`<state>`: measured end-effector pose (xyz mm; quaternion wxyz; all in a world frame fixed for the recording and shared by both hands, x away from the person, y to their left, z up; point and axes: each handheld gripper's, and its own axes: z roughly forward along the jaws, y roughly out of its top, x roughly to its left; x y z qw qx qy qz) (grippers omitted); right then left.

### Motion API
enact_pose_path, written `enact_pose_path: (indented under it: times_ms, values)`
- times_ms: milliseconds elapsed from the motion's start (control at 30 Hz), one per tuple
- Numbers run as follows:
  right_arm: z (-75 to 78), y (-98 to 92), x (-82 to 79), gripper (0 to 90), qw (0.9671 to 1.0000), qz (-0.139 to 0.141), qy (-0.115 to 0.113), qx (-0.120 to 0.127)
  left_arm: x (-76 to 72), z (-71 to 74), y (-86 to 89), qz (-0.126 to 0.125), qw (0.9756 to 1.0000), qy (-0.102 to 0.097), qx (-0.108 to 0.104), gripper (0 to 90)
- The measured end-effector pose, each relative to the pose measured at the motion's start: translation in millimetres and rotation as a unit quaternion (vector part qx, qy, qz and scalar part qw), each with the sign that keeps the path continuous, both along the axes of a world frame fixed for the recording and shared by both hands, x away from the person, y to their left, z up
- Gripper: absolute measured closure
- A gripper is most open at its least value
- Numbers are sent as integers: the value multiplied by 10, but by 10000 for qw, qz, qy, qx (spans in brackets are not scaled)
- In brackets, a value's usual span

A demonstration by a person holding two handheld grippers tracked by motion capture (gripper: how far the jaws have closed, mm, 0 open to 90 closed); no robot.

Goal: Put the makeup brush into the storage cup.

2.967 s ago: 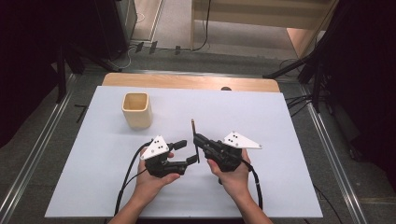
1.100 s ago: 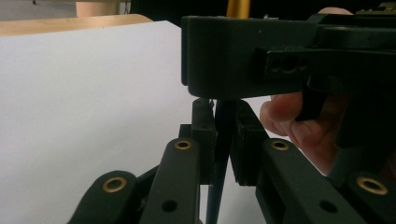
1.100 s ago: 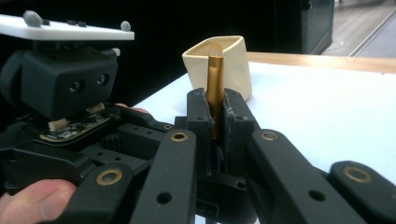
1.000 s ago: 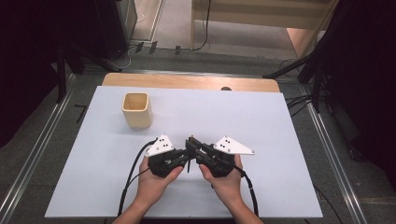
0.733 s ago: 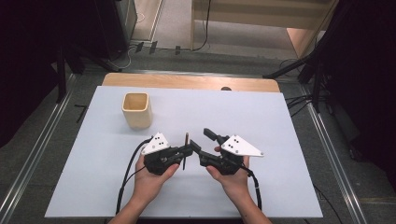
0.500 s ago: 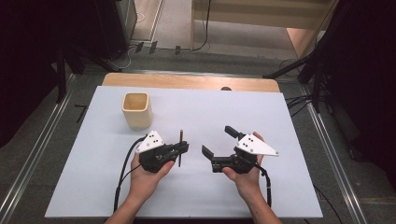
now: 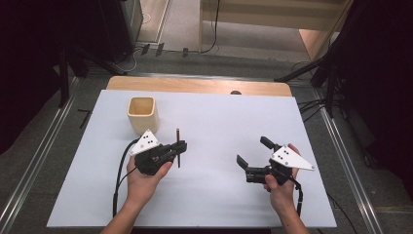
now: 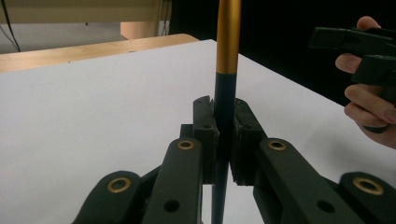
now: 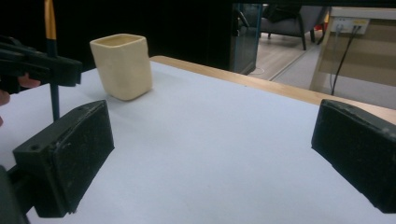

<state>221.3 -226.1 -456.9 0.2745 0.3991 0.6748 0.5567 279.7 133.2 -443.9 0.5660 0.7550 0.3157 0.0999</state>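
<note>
A slim pen [image 7: 178, 139], dark with a gold upper part [image 8: 228, 42], stands roughly upright in my left gripper [image 7: 181, 146], which is shut on its dark lower shaft [image 8: 225, 126]. My right gripper [image 7: 253, 152] sits to the right over the white table top. It has just opened wide and is open with nothing between its pads [image 9: 70, 154]. In the right gripper view the left gripper [image 9: 42, 63] with the pen [image 9: 51, 56] is at far left. A cream square cup [image 7: 142, 114] stands upright at the back left, beyond the left gripper.
The white table top [image 7: 219, 122] has a wooden strip [image 7: 195, 85] along its far edge. The cup [image 9: 122, 65] is the one loose object on it. Dark floor, metal rails and cables surround the table. The right hand [image 8: 369, 98] appears at the right of the left gripper view.
The pen went from the right gripper to the left one as the hands met at the centre. The right gripper then opened and moved right, and the left moved slightly left with the pen.
</note>
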Motion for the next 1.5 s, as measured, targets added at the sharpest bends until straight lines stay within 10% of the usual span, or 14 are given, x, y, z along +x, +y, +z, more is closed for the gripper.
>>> enact_pose_path:
  times_ms: [867,1500]
  values:
    - [-290,-694,-277,0,9983,-466,199,-305,170,240,311,430,9987,-250,-134,842]
    - [-379,-731,-299,0,9985,-390,277,-257,385,536,539,781,9954,-471,-299,842]
